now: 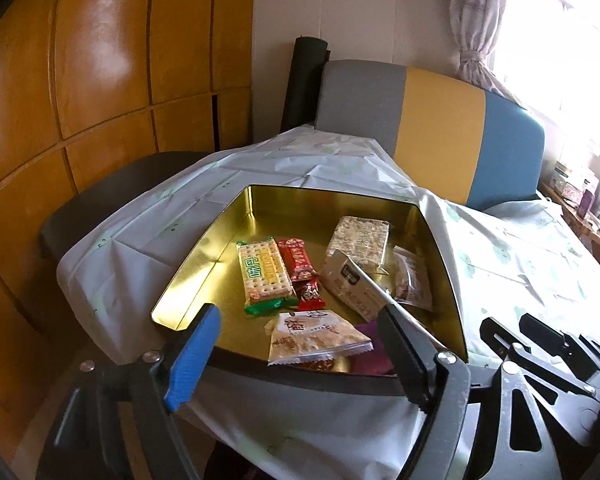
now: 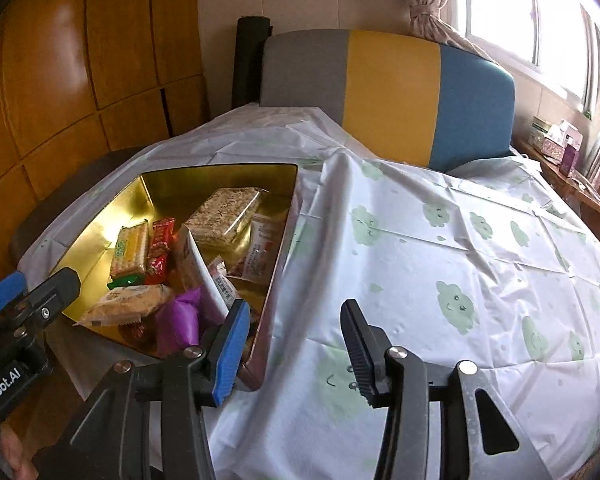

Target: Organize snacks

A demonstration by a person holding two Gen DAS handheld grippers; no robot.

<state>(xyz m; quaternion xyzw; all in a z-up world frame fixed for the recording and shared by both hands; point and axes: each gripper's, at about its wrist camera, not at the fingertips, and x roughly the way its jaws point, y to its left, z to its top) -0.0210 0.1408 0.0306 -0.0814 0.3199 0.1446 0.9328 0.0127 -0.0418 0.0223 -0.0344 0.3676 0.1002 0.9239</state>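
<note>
A gold tin (image 1: 220, 232) (image 2: 148, 196) stands on the table and holds several snack packs. Among them are a cracker pack (image 1: 264, 274) (image 2: 130, 250), red candy bars (image 1: 298, 262) (image 2: 160, 250), a patterned box (image 1: 360, 240) (image 2: 224, 214), a clear peanut-crisp bag (image 1: 316, 338) (image 2: 128, 304) and a purple wrapper (image 2: 180, 320). My left gripper (image 1: 300, 350) is open and empty, at the tin's near edge. My right gripper (image 2: 296, 346) is open and empty, just right of the tin over the cloth. It also shows at the right of the left wrist view (image 1: 540, 344).
A white tablecloth with green clouds (image 2: 440, 240) covers the table. A grey, yellow and blue chair back (image 2: 392, 92) stands behind it. Wooden cabinets (image 1: 100, 80) are on the left. A shelf with small boxes (image 2: 560, 140) is by the window.
</note>
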